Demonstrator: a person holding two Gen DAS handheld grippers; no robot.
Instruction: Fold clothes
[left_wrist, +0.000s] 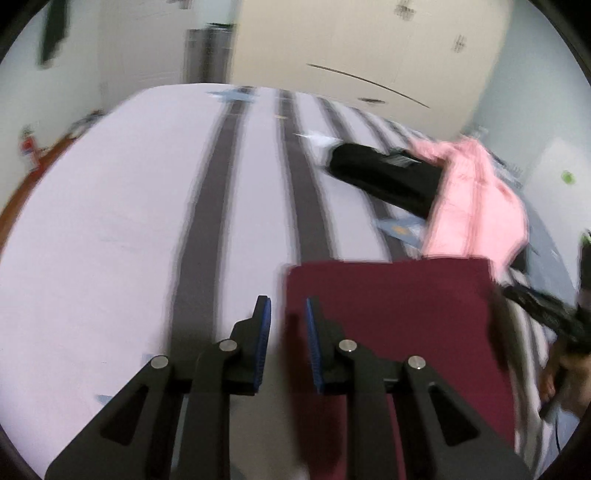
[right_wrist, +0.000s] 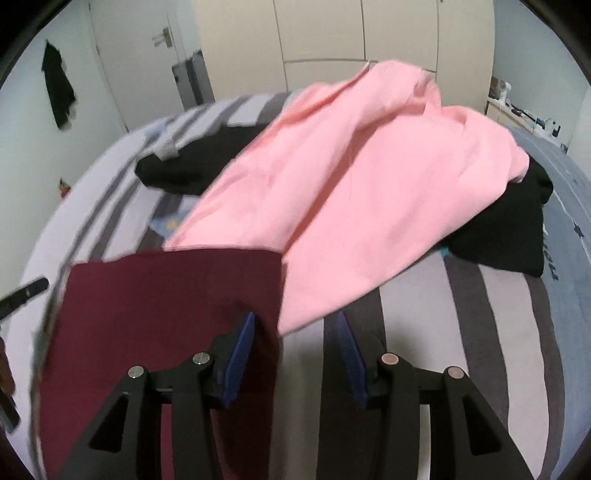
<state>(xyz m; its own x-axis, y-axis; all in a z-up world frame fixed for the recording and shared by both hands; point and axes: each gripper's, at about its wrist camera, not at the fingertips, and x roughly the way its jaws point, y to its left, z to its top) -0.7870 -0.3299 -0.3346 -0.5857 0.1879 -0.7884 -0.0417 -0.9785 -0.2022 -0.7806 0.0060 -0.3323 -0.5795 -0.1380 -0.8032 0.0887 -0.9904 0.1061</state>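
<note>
Left wrist view: both tongs, left (left_wrist: 287, 306) and right (right_wrist: 295, 321), hang released over the maroon cloth (left_wrist: 388, 306).

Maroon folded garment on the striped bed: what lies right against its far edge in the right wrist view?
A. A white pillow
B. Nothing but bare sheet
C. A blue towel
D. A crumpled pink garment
D: in the right wrist view the crumpled pink garment spreads from the far edge of the maroon folded garment across the striped bed sheet, over black clothing.
</note>
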